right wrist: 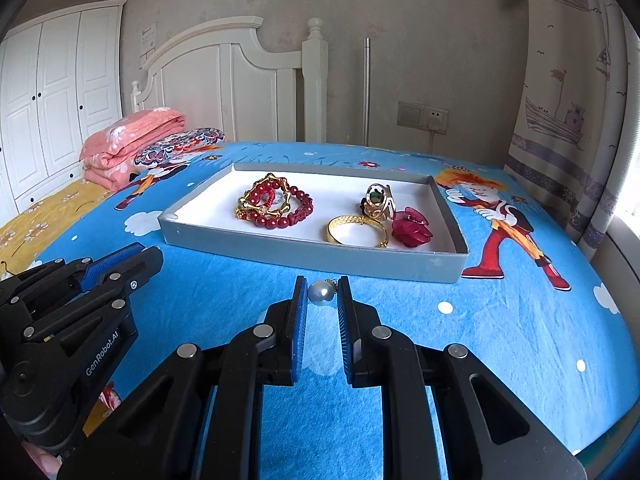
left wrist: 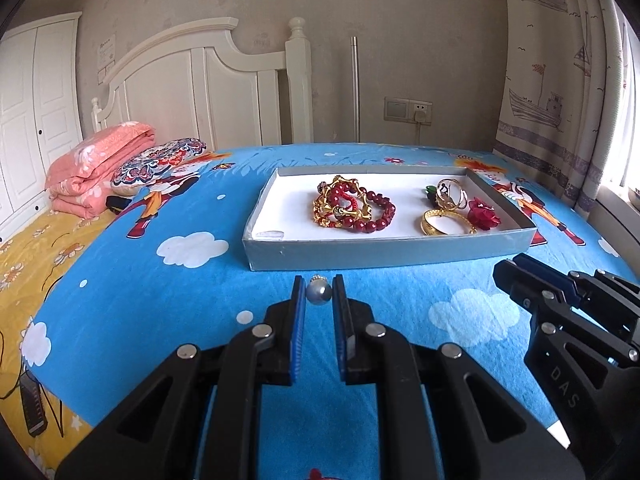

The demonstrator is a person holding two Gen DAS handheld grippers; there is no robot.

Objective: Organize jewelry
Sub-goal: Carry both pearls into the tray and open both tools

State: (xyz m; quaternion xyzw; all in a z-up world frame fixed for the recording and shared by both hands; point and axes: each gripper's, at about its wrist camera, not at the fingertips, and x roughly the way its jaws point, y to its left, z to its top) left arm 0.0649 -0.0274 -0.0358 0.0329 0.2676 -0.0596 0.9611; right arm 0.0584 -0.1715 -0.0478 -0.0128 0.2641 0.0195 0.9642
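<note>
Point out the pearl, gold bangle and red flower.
pearl (left wrist: 318, 293), left wrist view, centre of the bead.
gold bangle (right wrist: 335, 232), right wrist view, left band.
red flower (right wrist: 412, 229), right wrist view, petals.

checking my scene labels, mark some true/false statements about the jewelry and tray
1. A pearl sits between the jaws of the left gripper. True.
2. The tray is empty. False: it holds several pieces, including a red flower.
3. The gold bangle lies inside the tray. True.
4. The tray rests on a wooden desk. False: it rests on a blue cartoon bedsheet.
5. The red bead bracelet lies outside the tray. False: it is inside, left of the bangle.
</note>
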